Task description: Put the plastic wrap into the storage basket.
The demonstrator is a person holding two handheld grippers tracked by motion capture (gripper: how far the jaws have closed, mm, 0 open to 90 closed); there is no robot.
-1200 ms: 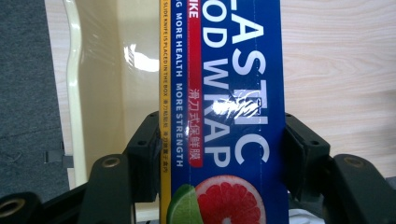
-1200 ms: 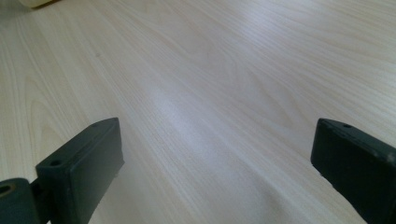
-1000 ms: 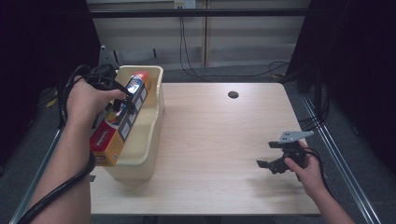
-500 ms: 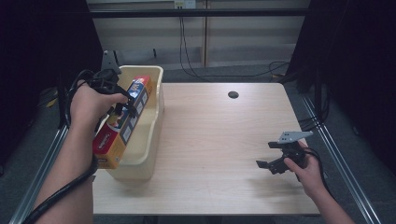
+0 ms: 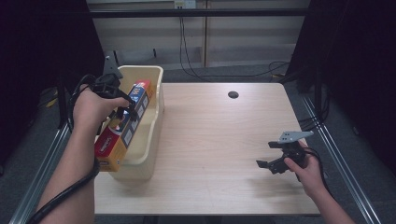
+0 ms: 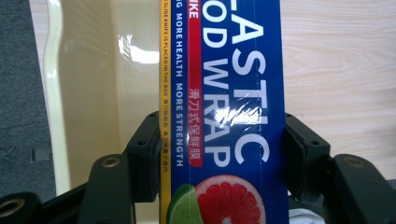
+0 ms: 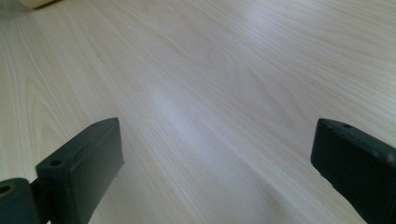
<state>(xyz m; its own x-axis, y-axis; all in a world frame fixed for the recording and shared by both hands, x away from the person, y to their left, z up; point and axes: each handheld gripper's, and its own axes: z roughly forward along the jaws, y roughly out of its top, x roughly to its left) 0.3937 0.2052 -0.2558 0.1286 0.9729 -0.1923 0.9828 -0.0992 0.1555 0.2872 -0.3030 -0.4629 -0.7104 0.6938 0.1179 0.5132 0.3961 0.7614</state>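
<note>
A long blue, red and yellow plastic wrap box (image 5: 125, 123) hangs lengthwise over the cream plastic bin (image 5: 150, 140) at the table's left edge. My left gripper (image 5: 122, 111) is shut on the box near its middle. In the left gripper view both jaws press the sides of the box (image 6: 224, 107), with the bin's inside (image 6: 88, 93) below it. My right gripper (image 5: 270, 165) hovers low over the table at the front right, open and holding nothing. Its view shows bare wood (image 7: 210, 93) between the wide-apart fingers (image 7: 84, 163).
The wooden table (image 5: 219, 135) has a round cable hole (image 5: 233, 94) at the back. Cables (image 5: 191, 51) lie on the floor behind it. Metal rails (image 5: 336, 158) run along both sides of the table.
My left gripper has carried the box a little left and toward the front of the bin. The right gripper has stayed where it was.
</note>
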